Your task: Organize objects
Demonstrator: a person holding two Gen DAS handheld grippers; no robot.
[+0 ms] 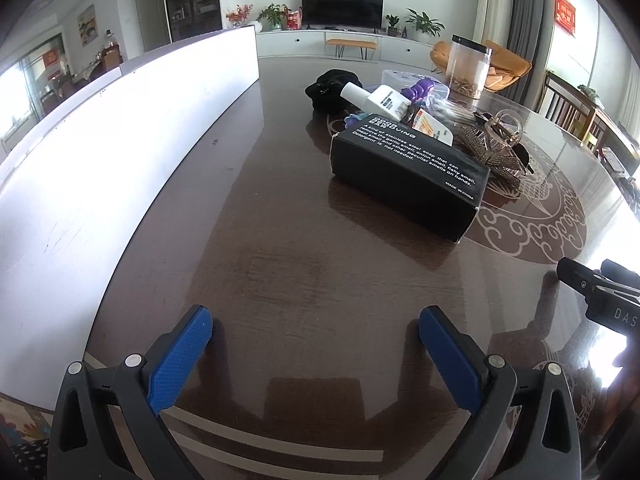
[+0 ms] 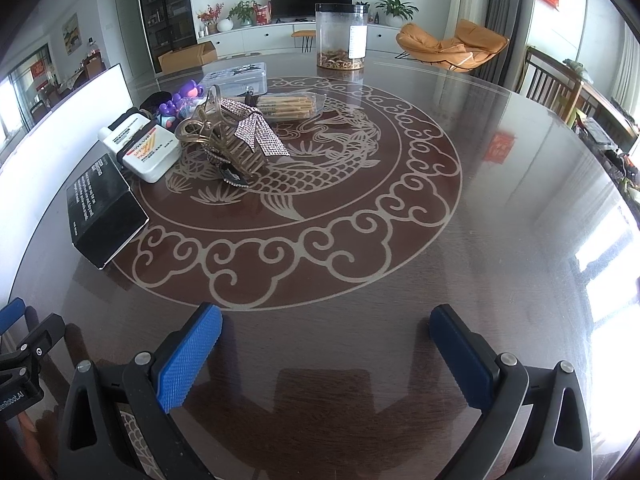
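A pile of objects lies on the round dark table. A black box with white print is nearest. Behind it lie a white sunscreen tube, a rhinestone bow hair clip, a purple toy, a bag of sticks, a clear plastic case and a clear jar. My left gripper is open and empty, short of the box. My right gripper is open and empty above the table's pattern.
A long white box wall runs along the table's left side. A black cloth item lies behind the tube. Chairs stand at the table's right. The right gripper's body shows at the left view's right edge.
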